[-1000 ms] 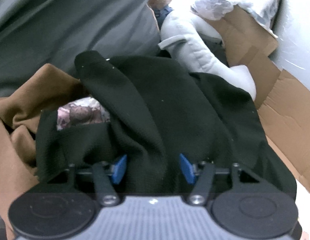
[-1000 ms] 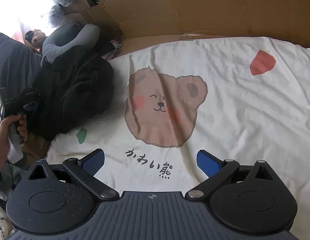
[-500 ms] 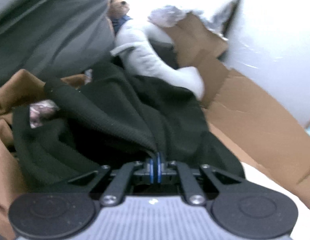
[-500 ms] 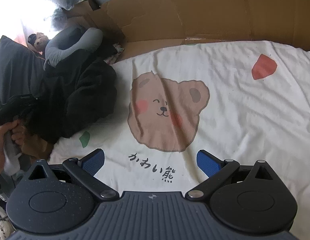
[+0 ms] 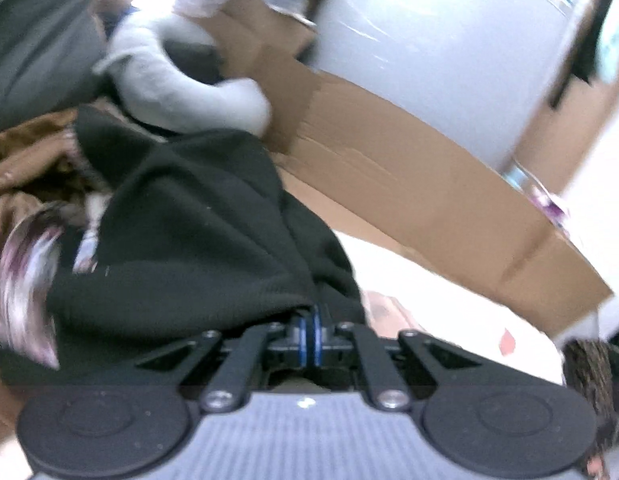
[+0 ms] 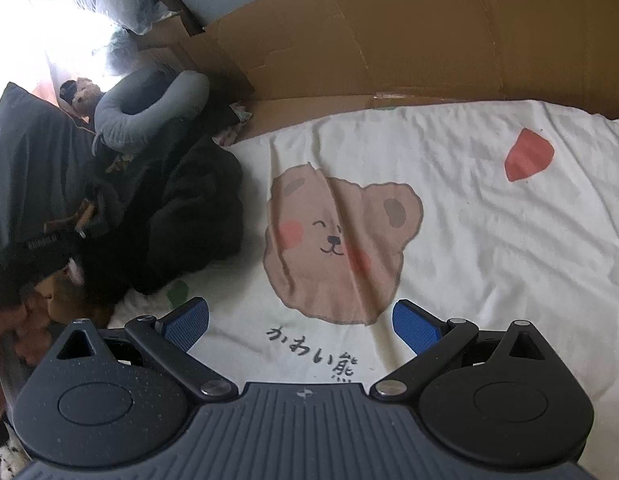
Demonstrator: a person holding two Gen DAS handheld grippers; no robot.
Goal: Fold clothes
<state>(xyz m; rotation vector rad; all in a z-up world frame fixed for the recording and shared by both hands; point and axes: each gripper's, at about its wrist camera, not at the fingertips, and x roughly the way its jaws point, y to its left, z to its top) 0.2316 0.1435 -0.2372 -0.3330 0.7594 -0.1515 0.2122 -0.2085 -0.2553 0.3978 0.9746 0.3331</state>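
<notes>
Left gripper [image 5: 311,334] clenched on the black garment [image 5: 197,232] at the clothes pile's edge beside the cardboard wall [image 6: 389,32]; right gripper [image 6: 299,326] released above the open white bear-print sheet [image 6: 469,240].

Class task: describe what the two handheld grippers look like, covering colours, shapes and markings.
Both the left gripper and the right gripper have black linkage arms with silver pivot screws, two round black discs, a ribbed grey body with a small centre mark, and blue textured finger pads.
</notes>
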